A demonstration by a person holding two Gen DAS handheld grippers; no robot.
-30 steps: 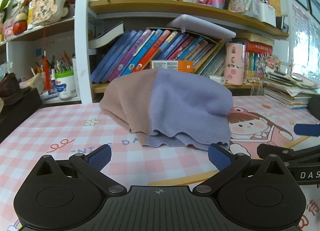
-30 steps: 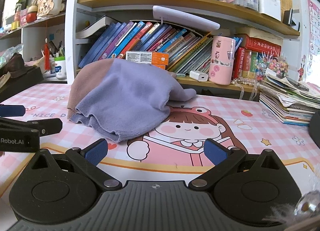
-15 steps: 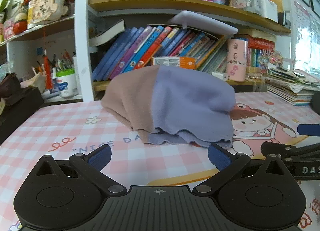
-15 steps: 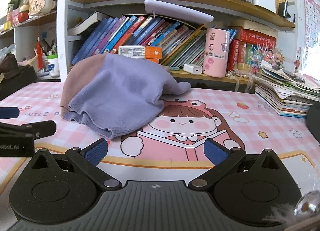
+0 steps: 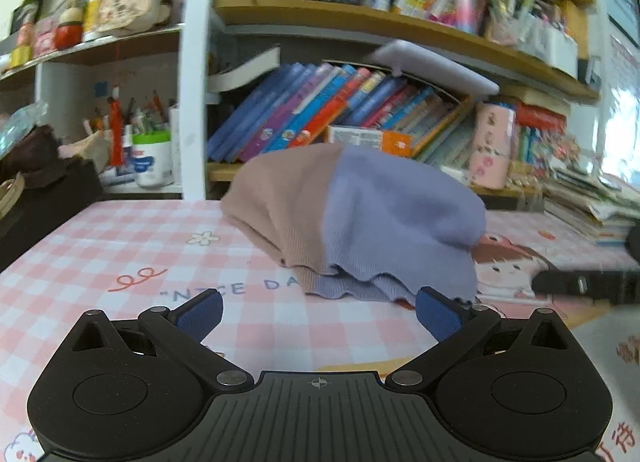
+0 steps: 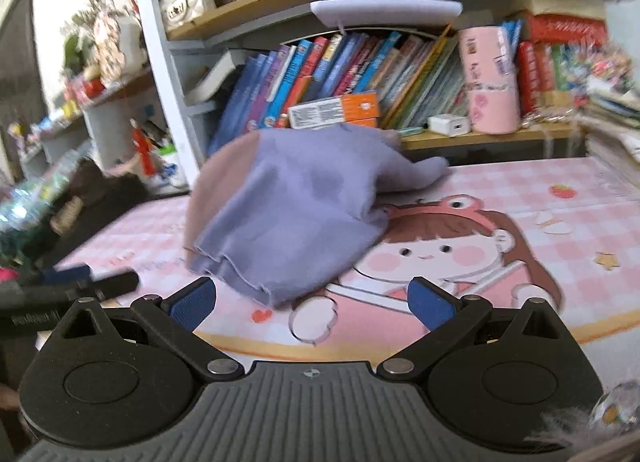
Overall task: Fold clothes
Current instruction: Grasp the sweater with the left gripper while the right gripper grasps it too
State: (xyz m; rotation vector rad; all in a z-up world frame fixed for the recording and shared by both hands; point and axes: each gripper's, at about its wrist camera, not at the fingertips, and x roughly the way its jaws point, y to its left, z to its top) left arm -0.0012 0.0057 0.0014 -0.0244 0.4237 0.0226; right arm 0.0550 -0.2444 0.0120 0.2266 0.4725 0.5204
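on the far left a green-lidded pen cup (image 5: pixel 152 160) is seen on the shelf. the left gripper (image 5: pixel 318 314) is held wide open w/ nothing between its blue pads, just short of the garment's hem. the brown-and-lilac knit garment (image 5: pixel 360 222) is heaped mid-mat on the pink checked desk mat (image 5: pixel 100 258). the right gripper (image 6: pixel 312 300) is likewise spread open & empty, near the lilac edge. a pink tumbler (image 6: pixel 490 78) is stood on the shelf at right.
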